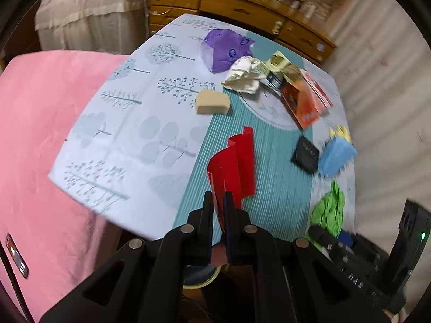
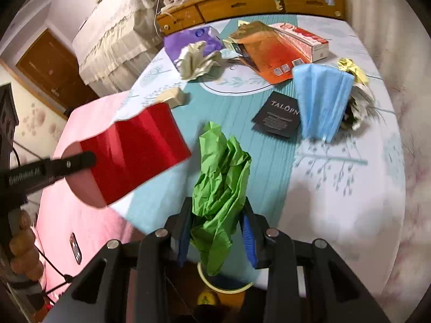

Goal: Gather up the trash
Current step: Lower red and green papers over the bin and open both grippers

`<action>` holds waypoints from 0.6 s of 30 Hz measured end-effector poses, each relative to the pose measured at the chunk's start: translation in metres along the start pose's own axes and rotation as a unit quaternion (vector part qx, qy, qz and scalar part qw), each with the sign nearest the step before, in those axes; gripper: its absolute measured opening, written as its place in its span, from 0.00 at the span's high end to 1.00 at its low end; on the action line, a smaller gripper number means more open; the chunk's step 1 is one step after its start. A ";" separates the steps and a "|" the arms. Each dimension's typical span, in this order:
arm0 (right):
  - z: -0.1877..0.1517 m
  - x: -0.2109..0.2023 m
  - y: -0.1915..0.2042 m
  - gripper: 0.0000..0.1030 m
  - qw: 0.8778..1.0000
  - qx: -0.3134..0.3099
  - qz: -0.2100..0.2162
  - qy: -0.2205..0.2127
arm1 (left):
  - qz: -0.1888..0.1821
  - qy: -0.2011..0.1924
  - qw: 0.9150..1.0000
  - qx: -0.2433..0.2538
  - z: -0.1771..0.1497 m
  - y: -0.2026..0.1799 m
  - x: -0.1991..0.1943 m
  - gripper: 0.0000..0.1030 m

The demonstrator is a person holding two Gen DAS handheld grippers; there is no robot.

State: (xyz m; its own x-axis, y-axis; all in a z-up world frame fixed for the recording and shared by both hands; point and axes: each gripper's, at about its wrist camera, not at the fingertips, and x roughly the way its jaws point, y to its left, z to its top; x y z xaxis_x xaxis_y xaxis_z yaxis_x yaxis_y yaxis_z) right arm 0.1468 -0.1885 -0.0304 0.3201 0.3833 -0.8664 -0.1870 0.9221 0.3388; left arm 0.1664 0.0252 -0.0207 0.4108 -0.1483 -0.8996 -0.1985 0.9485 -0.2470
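Note:
My left gripper is shut on a folded glossy red sheet, which stands up from its jaws above the near table edge. From the right wrist view the red sheet hangs at the left with one left finger on it. My right gripper is shut on a crumpled green paper; the green paper also shows low on the right in the left wrist view. A round bin rim lies below both grippers.
The table carries a blue face mask, black card, orange pouch, red-and-white box, crumpled white paper, purple tissue pack and beige block. A pink bedcover lies left, a wooden dresser behind.

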 end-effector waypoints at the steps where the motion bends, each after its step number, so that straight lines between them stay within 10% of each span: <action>1: -0.007 -0.005 0.009 0.68 1.000 0.004 -0.002 -0.006 | -0.004 -0.001 1.000 0.013 -0.008 0.005 -0.009 0.95; 18: -0.154 -0.002 0.101 0.68 0.998 0.049 -0.042 0.016 | -0.048 0.060 0.989 0.123 -0.135 0.080 -0.054 0.95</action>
State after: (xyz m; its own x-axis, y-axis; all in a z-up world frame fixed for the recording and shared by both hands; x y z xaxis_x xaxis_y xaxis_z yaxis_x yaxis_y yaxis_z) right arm -0.0156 -0.1043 -0.0506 0.2997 0.3048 -0.9040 -0.0693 0.9520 0.2980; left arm 0.0087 0.0710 -0.0406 0.3066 -0.2592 -0.9159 0.0653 0.9657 -0.2515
